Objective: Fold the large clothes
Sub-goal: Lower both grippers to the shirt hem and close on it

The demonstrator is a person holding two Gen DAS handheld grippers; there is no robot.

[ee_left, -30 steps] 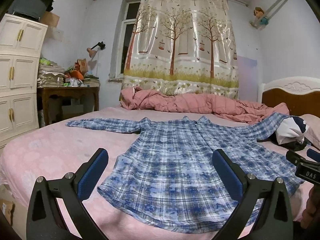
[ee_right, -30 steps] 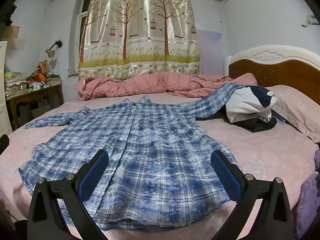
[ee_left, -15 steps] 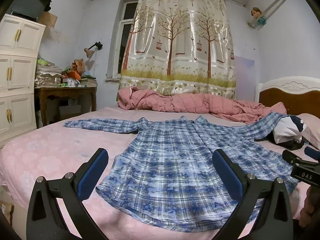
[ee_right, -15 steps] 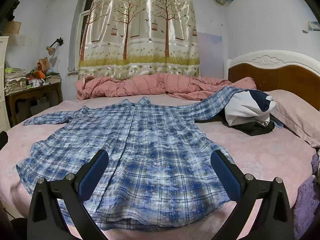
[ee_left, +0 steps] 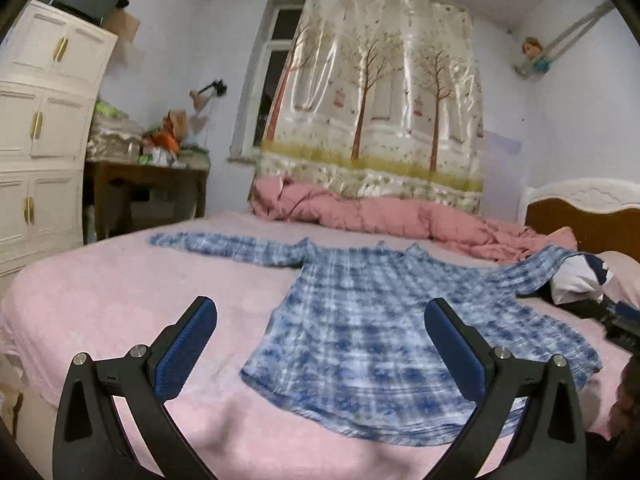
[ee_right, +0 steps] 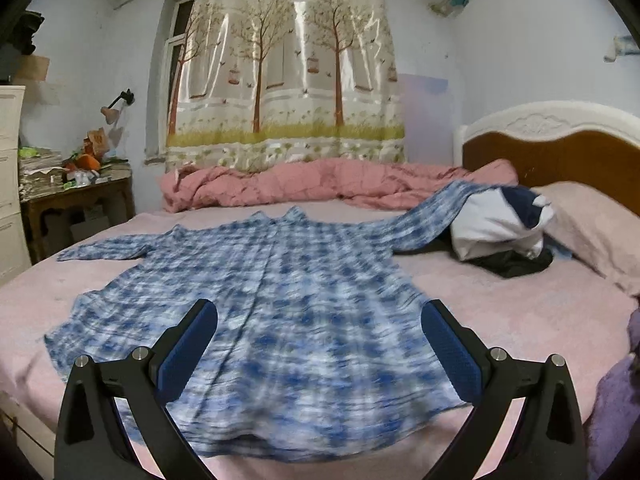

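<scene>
A large blue plaid shirt [ee_left: 384, 320] lies flat and spread on the pink bed [ee_left: 120, 288], collar away from me, both sleeves stretched out. It also shows in the right wrist view [ee_right: 288, 304]. Its right sleeve [ee_right: 432, 216] drapes up onto a pile of clothes. My left gripper [ee_left: 320, 344] is open and empty, above the hem's left part. My right gripper [ee_right: 320, 340] is open and empty, above the hem's middle. The right gripper's tip shows at the edge of the left wrist view [ee_left: 624, 324].
A rolled pink quilt [ee_right: 320, 184] lies along the far side. A white, navy and black pile of clothes [ee_right: 504, 232] and a pillow [ee_right: 592, 228] sit by the headboard [ee_right: 560, 148]. A white cabinet [ee_left: 40, 140] and a cluttered wooden table [ee_left: 144, 184] stand to the left.
Both grippers have pulled back and shifted left, so the shirt sits further away and to the right in view. The shirt has not moved. Both grippers stay open.
</scene>
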